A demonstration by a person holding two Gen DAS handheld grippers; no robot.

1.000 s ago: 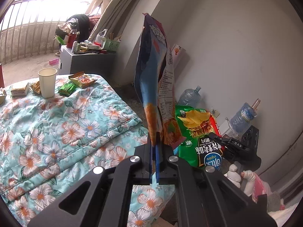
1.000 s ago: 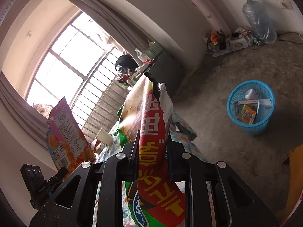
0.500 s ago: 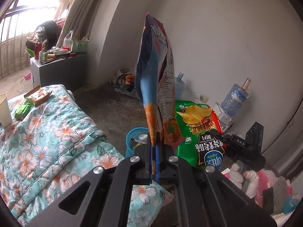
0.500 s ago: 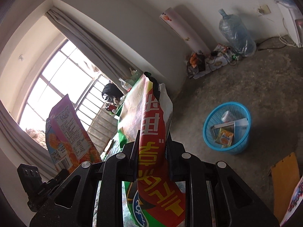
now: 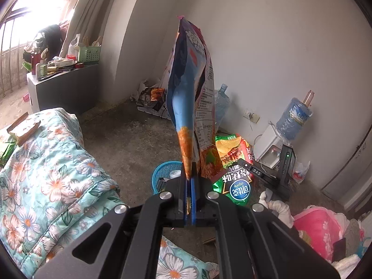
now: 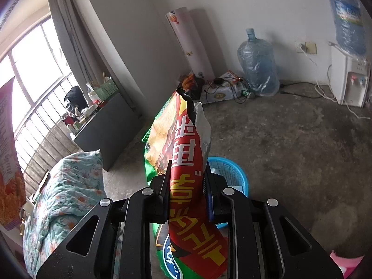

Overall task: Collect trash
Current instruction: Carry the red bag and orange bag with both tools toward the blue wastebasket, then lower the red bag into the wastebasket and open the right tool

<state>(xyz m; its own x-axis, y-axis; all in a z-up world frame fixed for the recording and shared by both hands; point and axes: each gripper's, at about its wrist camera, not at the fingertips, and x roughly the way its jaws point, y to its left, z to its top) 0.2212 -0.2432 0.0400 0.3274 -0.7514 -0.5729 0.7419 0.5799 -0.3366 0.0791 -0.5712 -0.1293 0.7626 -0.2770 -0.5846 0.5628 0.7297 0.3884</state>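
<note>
My left gripper is shut on a tall blue and pink snack bag that stands upright above its fingers. My right gripper is shut on a red and green chip bag, which also shows in the left wrist view to the right of the blue bag. A blue plastic basket with some trash inside stands on the concrete floor right behind the right gripper; in the left wrist view the basket is just behind the left fingers.
A bed with a floral quilt lies at the left with wrappers on it. A grey cabinet stands by the window. Water jugs, a dispenser and cables line the far wall. Pink bedding lies at lower right.
Both grippers swung away from the bed toward the floor. The blue basket has come much closer and now sits just behind both grippers. Both bags stay held.
</note>
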